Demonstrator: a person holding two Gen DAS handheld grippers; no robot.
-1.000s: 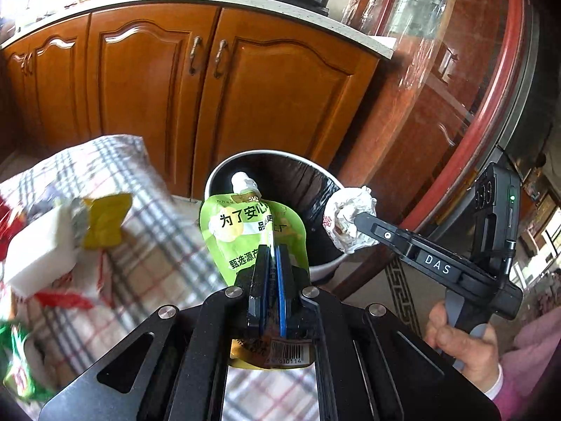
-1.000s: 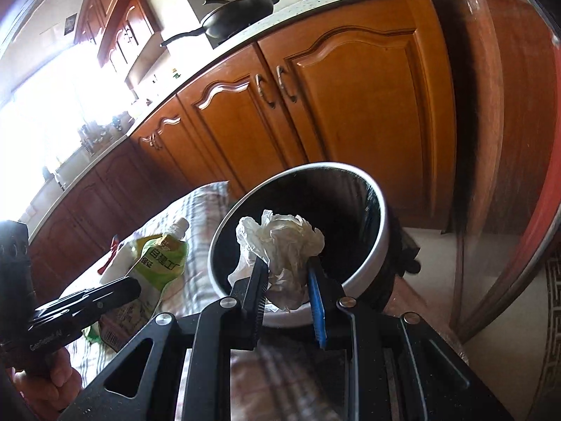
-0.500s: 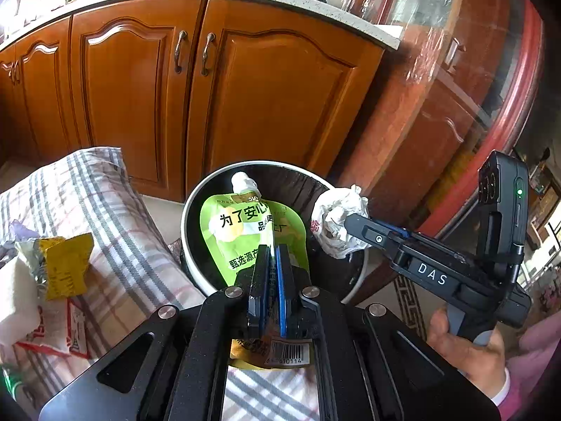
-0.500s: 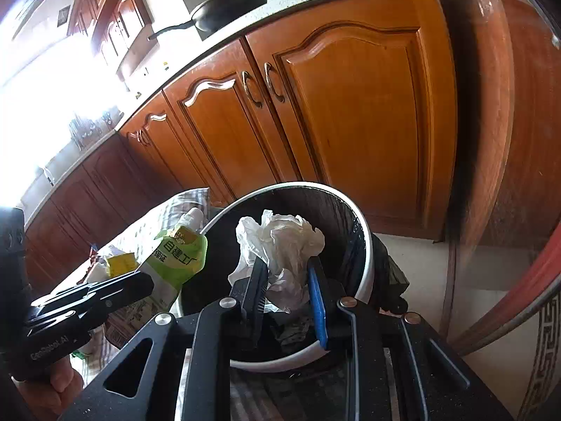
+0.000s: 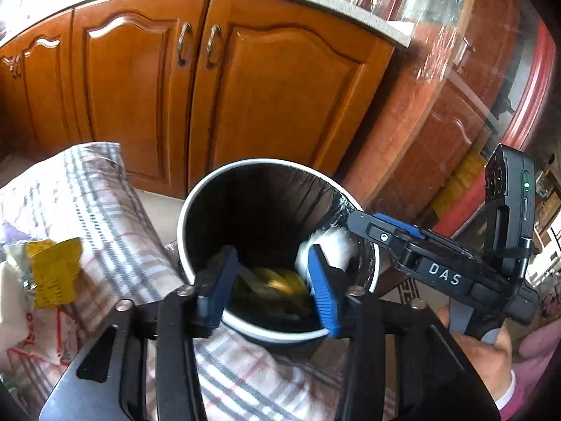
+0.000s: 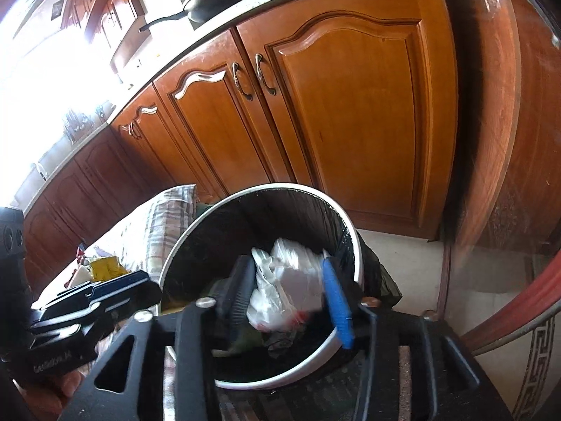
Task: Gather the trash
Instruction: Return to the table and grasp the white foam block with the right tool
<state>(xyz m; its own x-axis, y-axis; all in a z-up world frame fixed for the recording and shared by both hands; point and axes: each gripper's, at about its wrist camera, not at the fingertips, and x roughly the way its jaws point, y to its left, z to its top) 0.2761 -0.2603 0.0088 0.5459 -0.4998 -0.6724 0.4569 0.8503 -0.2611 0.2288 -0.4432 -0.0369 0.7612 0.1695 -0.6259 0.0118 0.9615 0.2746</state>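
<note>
A round bin with a white rim (image 5: 196,203) and black liner stands by the table's edge; it also shows in the right wrist view (image 6: 196,235). My left gripper (image 5: 270,280) is open over the bin's mouth, and the green pouch (image 5: 277,282) lies blurred inside below it. My right gripper (image 6: 291,291) is open over the bin, and the crumpled white paper (image 6: 284,280) sits blurred between its spread jaws, dropping into the bin. The paper shows in the left wrist view (image 5: 333,245) by the right gripper (image 5: 354,231).
A checked cloth (image 5: 115,245) covers the table left of the bin. A yellow wrapper (image 5: 52,273) and other white and red packets (image 5: 14,301) lie on it. Wooden cabinet doors (image 5: 273,105) stand behind the bin, a red-framed glass door (image 5: 526,87) to the right.
Both grippers have opened over the bin. The green pouch has dropped from the left gripper into the bin, and the white paper has come loose from the right one.
</note>
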